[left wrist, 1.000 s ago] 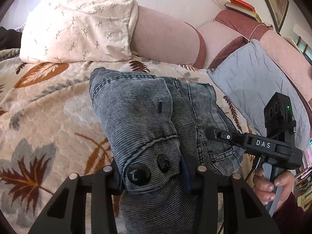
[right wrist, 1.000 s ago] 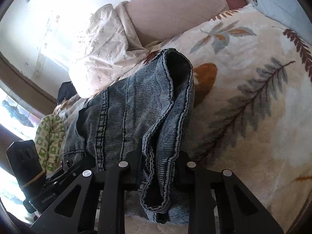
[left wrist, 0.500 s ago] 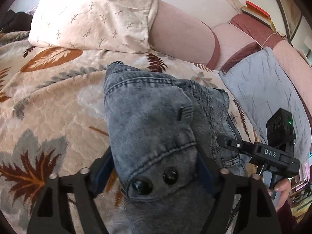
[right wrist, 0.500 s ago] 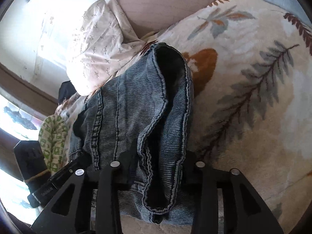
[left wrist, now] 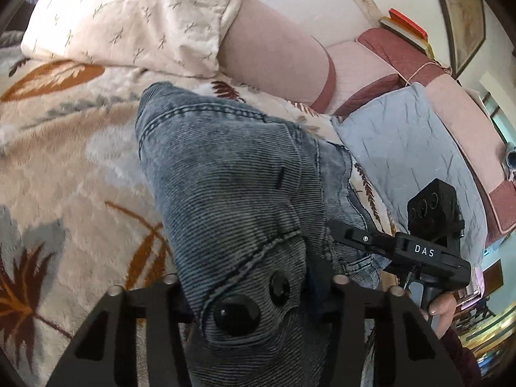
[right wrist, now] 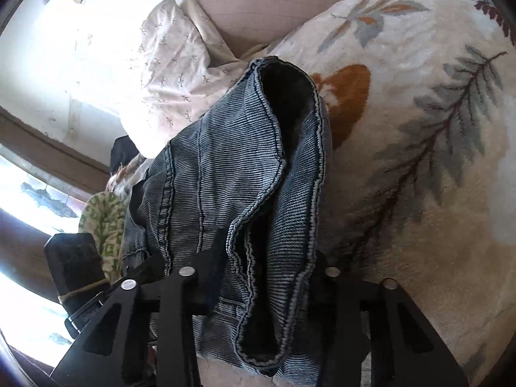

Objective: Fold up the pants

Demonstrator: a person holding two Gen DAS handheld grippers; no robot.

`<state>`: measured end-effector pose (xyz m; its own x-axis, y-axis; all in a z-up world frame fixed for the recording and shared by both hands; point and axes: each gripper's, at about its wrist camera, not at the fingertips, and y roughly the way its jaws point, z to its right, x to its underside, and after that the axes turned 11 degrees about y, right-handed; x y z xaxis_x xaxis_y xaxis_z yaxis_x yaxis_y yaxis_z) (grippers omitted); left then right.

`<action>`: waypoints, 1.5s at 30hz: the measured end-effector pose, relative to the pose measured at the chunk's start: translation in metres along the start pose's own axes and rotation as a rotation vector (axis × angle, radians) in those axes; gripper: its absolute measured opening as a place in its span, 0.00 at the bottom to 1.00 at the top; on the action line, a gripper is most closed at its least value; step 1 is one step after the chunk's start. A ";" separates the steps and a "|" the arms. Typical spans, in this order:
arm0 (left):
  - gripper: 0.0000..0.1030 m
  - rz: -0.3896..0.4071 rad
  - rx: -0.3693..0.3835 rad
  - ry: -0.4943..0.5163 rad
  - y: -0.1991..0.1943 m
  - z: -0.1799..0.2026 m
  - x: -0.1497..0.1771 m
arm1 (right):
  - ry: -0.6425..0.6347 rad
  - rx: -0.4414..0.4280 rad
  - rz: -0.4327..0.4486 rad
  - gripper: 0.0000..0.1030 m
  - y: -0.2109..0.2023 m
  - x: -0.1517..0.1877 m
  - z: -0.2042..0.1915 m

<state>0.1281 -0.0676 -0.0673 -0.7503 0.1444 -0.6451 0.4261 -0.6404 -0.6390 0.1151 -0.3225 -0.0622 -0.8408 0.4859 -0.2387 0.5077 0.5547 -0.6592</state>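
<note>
Grey-blue denim pants (left wrist: 225, 177) lie bunched in a folded stack on a leaf-patterned blanket (left wrist: 64, 193). My left gripper (left wrist: 251, 283) has the waistband end with its two dark buttons between its fingers; the jaws are closing and both fingers press the cloth. In the right wrist view my right gripper (right wrist: 266, 258) holds the hemmed end of the pants (right wrist: 225, 167), jaws closing on the doubled fabric. The right gripper (left wrist: 335, 229) also shows at the right of the left wrist view, its tips against the denim, held by a person's hand (left wrist: 441, 312).
A cream sprig-print pillow (left wrist: 129, 16) and a pink cushion (left wrist: 274, 54) lie beyond the pants. A grey-blue quilted pillow (left wrist: 403, 145) sits to the right, with books (left wrist: 406, 29) on the ledge behind. The blanket (right wrist: 419, 129) spreads to the right of the pants.
My left jaws spread wide around the waistband half a second ago and have come back in onto it, with the gripper a little lower. The right jaws stand slightly wider on the hem.
</note>
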 end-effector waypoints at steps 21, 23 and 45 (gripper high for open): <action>0.42 0.158 -0.115 0.072 -0.086 0.007 -0.032 | -0.172 -0.059 0.129 0.24 -0.014 0.022 -0.084; 0.42 0.186 -0.143 0.095 -0.099 0.010 -0.035 | -0.188 -0.080 0.154 0.24 -0.017 0.025 -0.097; 0.42 0.143 -0.352 0.090 -0.098 -0.031 -0.031 | -0.272 -0.061 0.136 0.24 0.042 0.036 -0.135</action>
<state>0.1255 0.0145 0.0022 -0.6301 0.1479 -0.7623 0.6824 -0.3630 -0.6345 0.1317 -0.1906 -0.0019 -0.7795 0.3641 -0.5097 0.6225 0.5408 -0.5657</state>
